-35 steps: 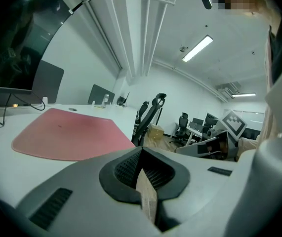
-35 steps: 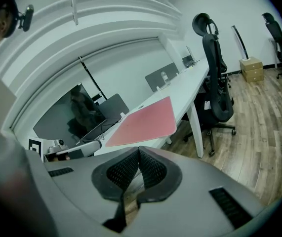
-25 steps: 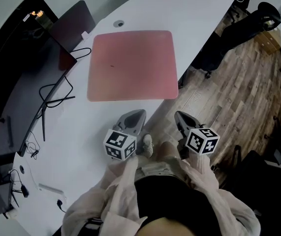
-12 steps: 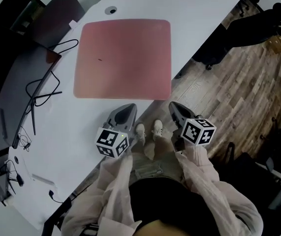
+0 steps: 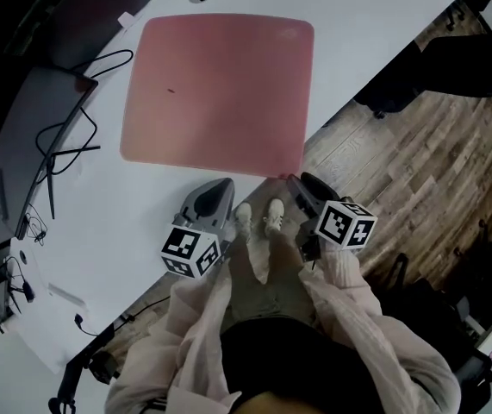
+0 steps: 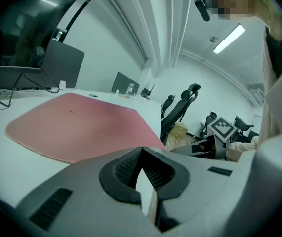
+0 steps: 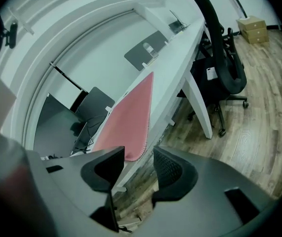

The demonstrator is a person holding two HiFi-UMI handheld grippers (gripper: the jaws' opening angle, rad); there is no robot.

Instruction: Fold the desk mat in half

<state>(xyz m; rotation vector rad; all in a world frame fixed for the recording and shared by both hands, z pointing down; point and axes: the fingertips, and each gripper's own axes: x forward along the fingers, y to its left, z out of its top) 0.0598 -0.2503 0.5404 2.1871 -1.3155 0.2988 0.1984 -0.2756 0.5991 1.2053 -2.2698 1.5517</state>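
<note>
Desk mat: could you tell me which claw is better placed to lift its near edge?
Probably the right. The right claw, jaws opening and empty, is lined up on the near right corner of the desk mat; the left claw, also nearby, is shut.

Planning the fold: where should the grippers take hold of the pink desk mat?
Probably its near edge, at the corners, from the person's side. The desk mat lies flat, so only the rim offers a lip; the near-right corner sits by the edge of the desk. The right gripper, jaws opening and empty, faces it.
</note>
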